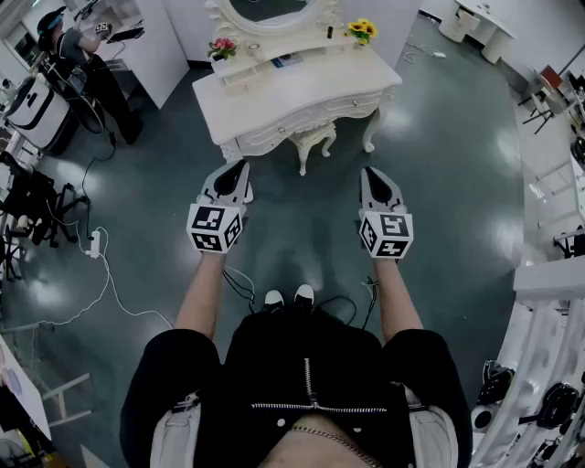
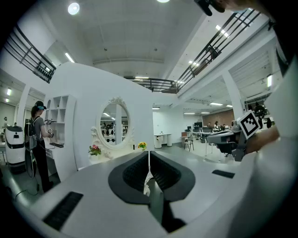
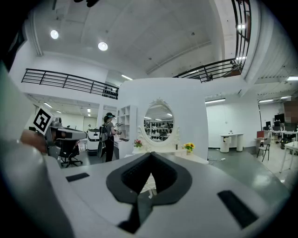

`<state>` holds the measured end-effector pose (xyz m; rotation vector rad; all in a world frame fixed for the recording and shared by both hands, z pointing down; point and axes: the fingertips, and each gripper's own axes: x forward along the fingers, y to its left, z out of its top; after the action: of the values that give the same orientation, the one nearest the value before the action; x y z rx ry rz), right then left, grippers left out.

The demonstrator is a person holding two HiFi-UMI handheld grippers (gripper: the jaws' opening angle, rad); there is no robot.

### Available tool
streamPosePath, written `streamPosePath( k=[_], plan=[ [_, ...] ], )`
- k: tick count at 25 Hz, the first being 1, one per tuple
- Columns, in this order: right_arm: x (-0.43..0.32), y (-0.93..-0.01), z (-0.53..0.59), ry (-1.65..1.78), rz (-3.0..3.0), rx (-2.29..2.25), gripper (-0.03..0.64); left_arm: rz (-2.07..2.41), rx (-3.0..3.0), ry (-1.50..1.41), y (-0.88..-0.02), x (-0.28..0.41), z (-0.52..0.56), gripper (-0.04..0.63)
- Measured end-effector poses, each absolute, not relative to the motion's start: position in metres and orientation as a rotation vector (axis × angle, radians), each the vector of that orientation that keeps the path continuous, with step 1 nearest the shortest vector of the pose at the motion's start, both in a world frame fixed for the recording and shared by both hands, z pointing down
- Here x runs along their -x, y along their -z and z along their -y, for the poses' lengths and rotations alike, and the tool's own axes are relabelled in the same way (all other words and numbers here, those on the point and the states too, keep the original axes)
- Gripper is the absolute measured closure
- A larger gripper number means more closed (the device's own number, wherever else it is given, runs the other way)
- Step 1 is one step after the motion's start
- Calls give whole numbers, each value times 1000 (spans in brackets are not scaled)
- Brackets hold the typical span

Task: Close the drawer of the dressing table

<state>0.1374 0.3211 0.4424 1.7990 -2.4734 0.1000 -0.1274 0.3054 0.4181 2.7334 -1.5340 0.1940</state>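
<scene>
The white dressing table (image 1: 302,87) with an oval mirror (image 1: 274,11) stands on the grey floor a step or more ahead of me. Pink flowers (image 1: 222,47) and yellow flowers (image 1: 363,29) sit on its top. Its carved front (image 1: 297,128) faces me; from here I cannot tell whether the drawer stands out. My left gripper (image 1: 242,165) and right gripper (image 1: 368,171) are held level side by side, short of the table, touching nothing. Both are shut and empty. The mirror (image 2: 114,123) shows beyond the left gripper (image 2: 148,155), and the mirror (image 3: 158,123) beyond the right gripper (image 3: 151,155).
A person (image 1: 78,46) with a headset stands at the far left by a white shelf unit (image 1: 155,46) and a white wheeled machine (image 1: 37,110). Cables (image 1: 101,265) trail across the floor on the left. White furniture (image 1: 548,283) lines the right side.
</scene>
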Motion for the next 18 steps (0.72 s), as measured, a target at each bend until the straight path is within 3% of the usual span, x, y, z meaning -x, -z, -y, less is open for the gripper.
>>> streamPosePath(
  k=[18],
  plan=[
    [-137, -437, -304, -55, 2559, -1739, 611, 1558, -2707, -181, -428, 107, -293, 568]
  ],
)
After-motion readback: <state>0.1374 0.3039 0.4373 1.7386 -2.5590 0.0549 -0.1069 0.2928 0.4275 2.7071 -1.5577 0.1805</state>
